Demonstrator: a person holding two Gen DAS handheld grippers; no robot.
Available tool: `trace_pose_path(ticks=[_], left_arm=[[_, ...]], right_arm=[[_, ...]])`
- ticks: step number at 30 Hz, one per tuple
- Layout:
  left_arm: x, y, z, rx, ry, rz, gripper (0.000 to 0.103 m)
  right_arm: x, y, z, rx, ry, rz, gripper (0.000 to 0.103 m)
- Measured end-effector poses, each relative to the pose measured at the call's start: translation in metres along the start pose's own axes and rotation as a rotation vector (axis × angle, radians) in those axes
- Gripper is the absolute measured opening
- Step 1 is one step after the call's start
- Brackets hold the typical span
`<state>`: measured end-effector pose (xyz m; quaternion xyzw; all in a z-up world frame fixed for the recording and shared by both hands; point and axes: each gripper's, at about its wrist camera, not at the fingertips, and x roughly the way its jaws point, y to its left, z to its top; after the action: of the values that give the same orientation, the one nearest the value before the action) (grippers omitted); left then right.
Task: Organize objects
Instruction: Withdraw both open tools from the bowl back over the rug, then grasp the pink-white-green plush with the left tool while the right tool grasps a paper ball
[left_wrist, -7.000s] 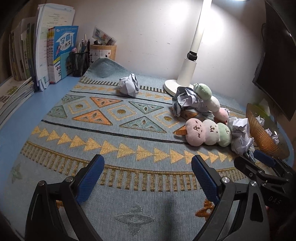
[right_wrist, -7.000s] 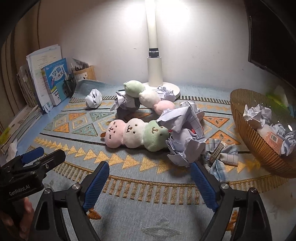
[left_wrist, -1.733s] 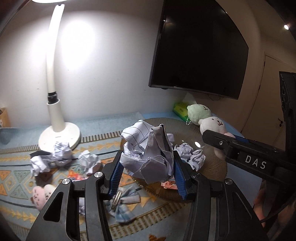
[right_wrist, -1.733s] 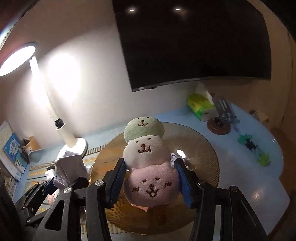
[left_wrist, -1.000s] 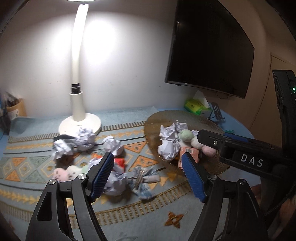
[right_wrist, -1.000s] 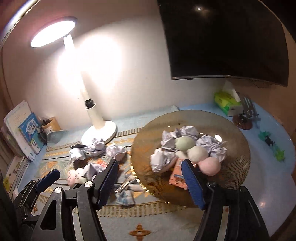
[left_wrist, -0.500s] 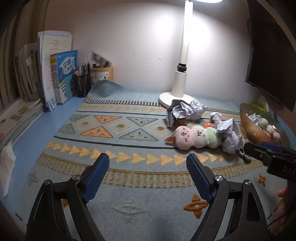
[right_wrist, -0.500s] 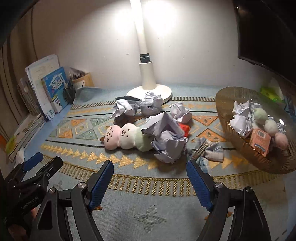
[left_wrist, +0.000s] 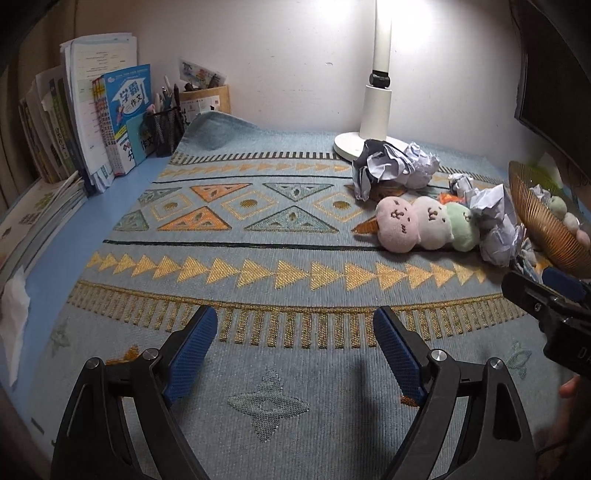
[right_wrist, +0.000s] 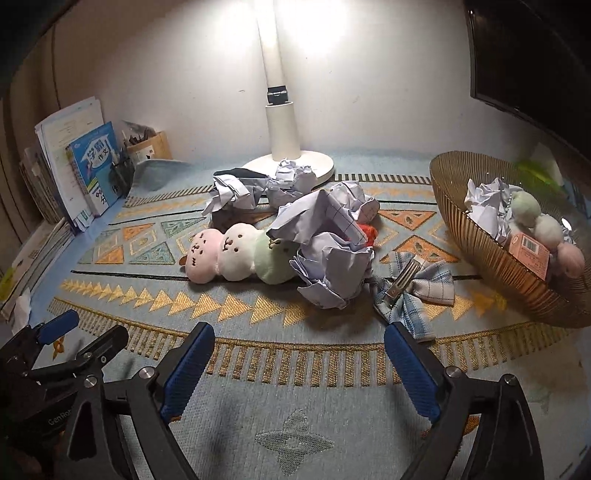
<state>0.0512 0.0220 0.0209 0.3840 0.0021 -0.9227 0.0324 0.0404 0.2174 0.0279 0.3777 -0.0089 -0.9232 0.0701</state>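
The three-ball pink, white and green plush (right_wrist: 240, 254) lies mid-rug, touching the crumpled lined paper (right_wrist: 328, 266) on its right, left of the gold wire basket (right_wrist: 491, 258). Your left gripper (left_wrist: 293, 350) stands wide and empty; the right gripper (right_wrist: 299, 365) has just been opening, nothing between its jaws. You look between loads: reach far for the next piece.

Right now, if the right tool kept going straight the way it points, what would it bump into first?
Probably the mat: the right tool points down at bare weave. Just beyond lies a big crumpled paper, though depth is hard to judge.
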Motion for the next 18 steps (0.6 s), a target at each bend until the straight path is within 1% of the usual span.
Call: trace_pose_path(ticks=[3, 5, 7, 8, 13, 18], left_arm=[[-0.003, -0.007, -0.002, 0.044, -0.011, 0.01, 0.086], [-0.006, -0.012, -0.003, 0.071, -0.025, 0.011, 0.088], [-0.008, -0.015, -0.003, 0.09, -0.036, 0.017, 0.099], [-0.009, -0.017, -0.003, 0.097, -0.042, 0.018, 0.1], [-0.011, -0.021, -0.004, 0.118, -0.053, 0.02, 0.1], [-0.012, -0.02, -0.004, 0.116, -0.061, 0.014, 0.1]], right_arm=[[-0.002, 0.006, -0.002, -0.029, -0.013, -0.023, 0.093], [-0.003, 0.008, -0.002, -0.043, -0.019, -0.03, 0.095], [-0.004, 0.009, -0.002, -0.046, -0.027, -0.03, 0.096], [-0.005, 0.008, -0.002, -0.045, -0.033, -0.025, 0.096], [-0.008, 0.006, -0.003, -0.033, -0.047, 0.008, 0.096], [-0.006, -0.012, 0.0, 0.052, -0.034, 0.057, 0.096]])
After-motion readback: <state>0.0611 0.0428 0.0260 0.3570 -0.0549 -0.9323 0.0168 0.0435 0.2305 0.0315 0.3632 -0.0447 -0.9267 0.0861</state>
